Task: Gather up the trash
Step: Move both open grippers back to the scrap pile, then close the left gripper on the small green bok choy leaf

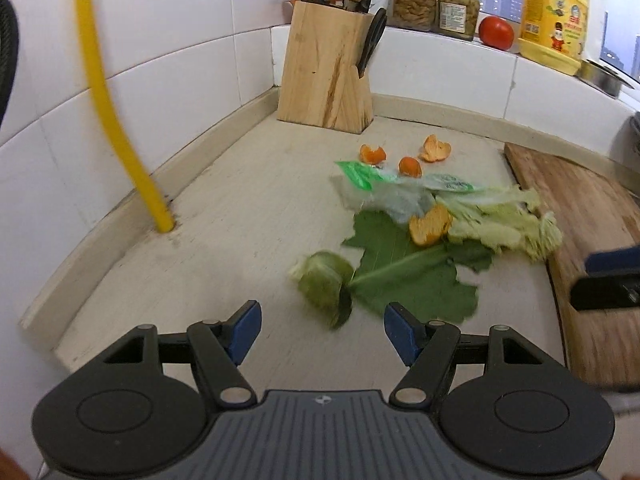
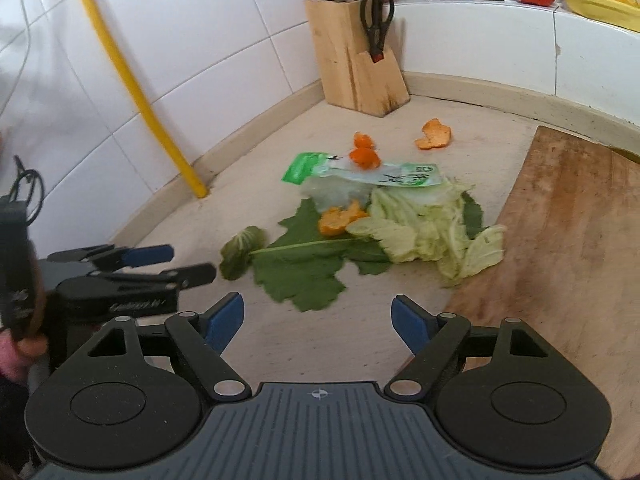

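The trash lies mid-counter (image 1: 224, 216): a large green leaf (image 1: 412, 276), pale cabbage leaves (image 1: 500, 220), a clear plastic bag (image 1: 384, 192) with green print too blurred to read, and orange peels (image 1: 430, 226). Behind, a knife block (image 1: 326, 68) holds knives and scissors. Both the left gripper (image 1: 320, 334) and right gripper (image 2: 318, 322) hover wide-fingered, empty, near the leaf.

- A home kitchen: white wall tiles (image 1: 160, 92) meet a pale tabletop (image 1: 224, 240).
- A wooden knife block (image 1: 324, 68) (scissors tucked in its side) stands in the corner.
- Pickle jars (image 1: 436, 4), a tomato (image 1: 496, 32) and a wooden cutting board (image 2: 568, 232) sit nearby.
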